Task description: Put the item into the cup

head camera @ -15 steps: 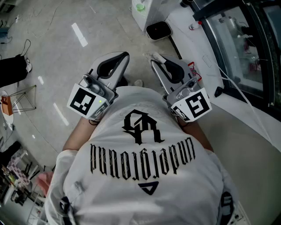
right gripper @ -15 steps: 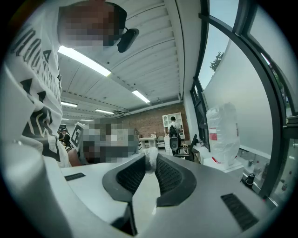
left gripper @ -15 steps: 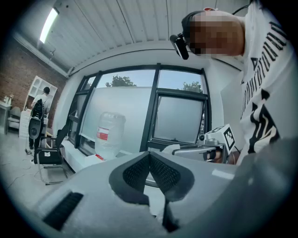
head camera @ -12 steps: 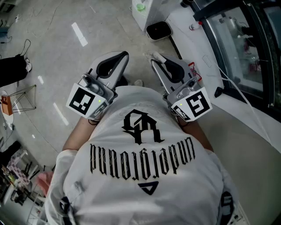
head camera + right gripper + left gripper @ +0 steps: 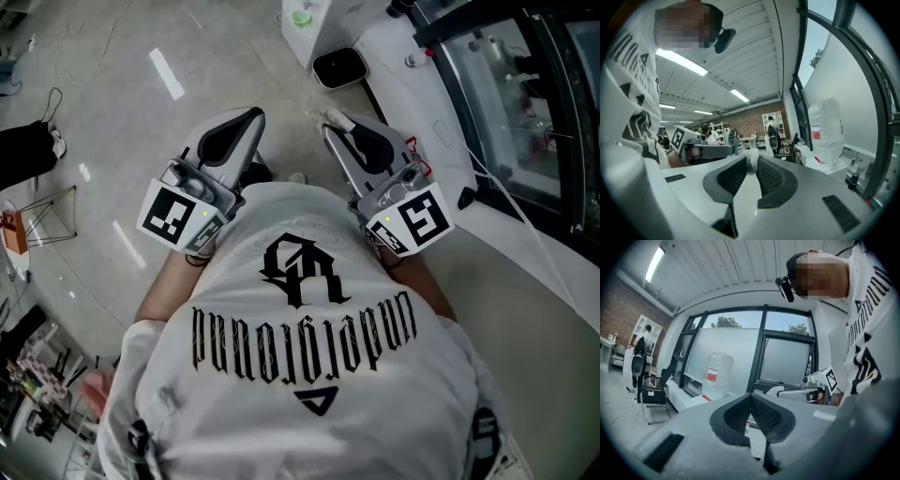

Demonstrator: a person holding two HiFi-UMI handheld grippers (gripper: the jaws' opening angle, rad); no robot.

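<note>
Both grippers are held up in front of the person's chest, pointing away from the body. My right gripper (image 5: 751, 159) is shut on a small white crumpled wad (image 5: 752, 163), which sticks out at the jaw tips; in the head view the white wad (image 5: 325, 118) shows at the right gripper (image 5: 334, 124). My left gripper (image 5: 750, 397) is shut, its pads touching with nothing between them, and the head view shows the left gripper (image 5: 253, 116) left of the right one. A small container with something green (image 5: 298, 15) stands far off at the top; no cup is clearly seen.
A white counter (image 5: 441, 141) runs along the window on the right, with a black oval dish (image 5: 338, 66) near its far end. A large water bottle (image 5: 717, 375) stands by the window. An office chair (image 5: 651, 394) and people are further back in the room.
The left gripper has shifted slightly left and away from the body. The right gripper has barely moved and still holds the white wad.
</note>
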